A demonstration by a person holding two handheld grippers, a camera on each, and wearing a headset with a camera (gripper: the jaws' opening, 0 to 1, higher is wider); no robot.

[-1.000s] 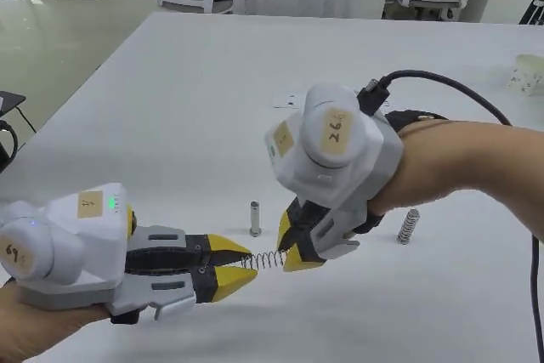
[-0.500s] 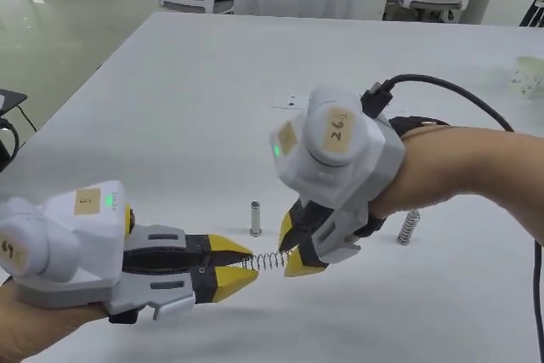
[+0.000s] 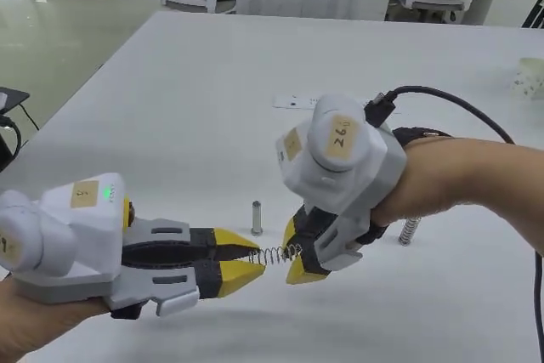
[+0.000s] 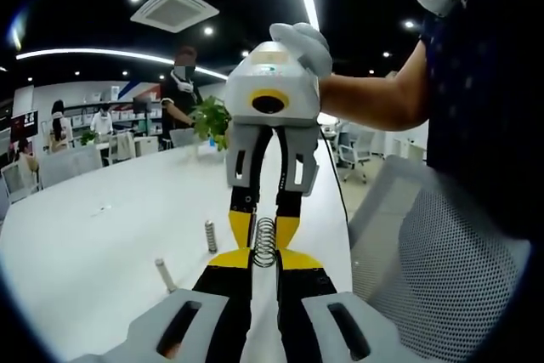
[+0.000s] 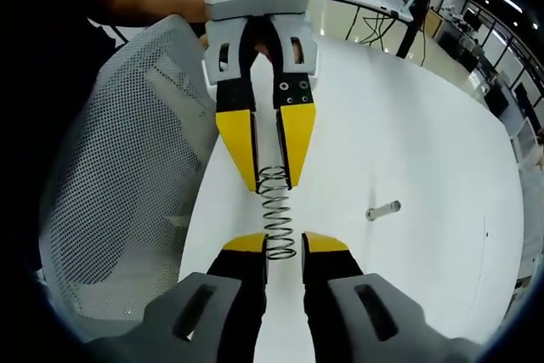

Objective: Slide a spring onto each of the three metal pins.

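The spring [image 3: 276, 254] hangs level in the air just above the desk [image 3: 212, 108], low in the middle of the head view and stretched between the two tools. The left tongs [image 3: 255, 259] come in from 9 o'clock and are closed on one end of it. The right tongs [image 3: 296, 255] reach down from 1 o'clock and are closed around the other end. In the right gripper view the coil [image 5: 277, 214] runs from that view's own tips at 6 o'clock up to the left tongs at 12 o'clock. A metal pin [image 3: 257, 217] stands upright on the desk at 11 o'clock from the held spring, near it but apart. A second spring [image 3: 409, 230] stands slightly tilted on the desk at 3 o'clock, just past the person's forearm.
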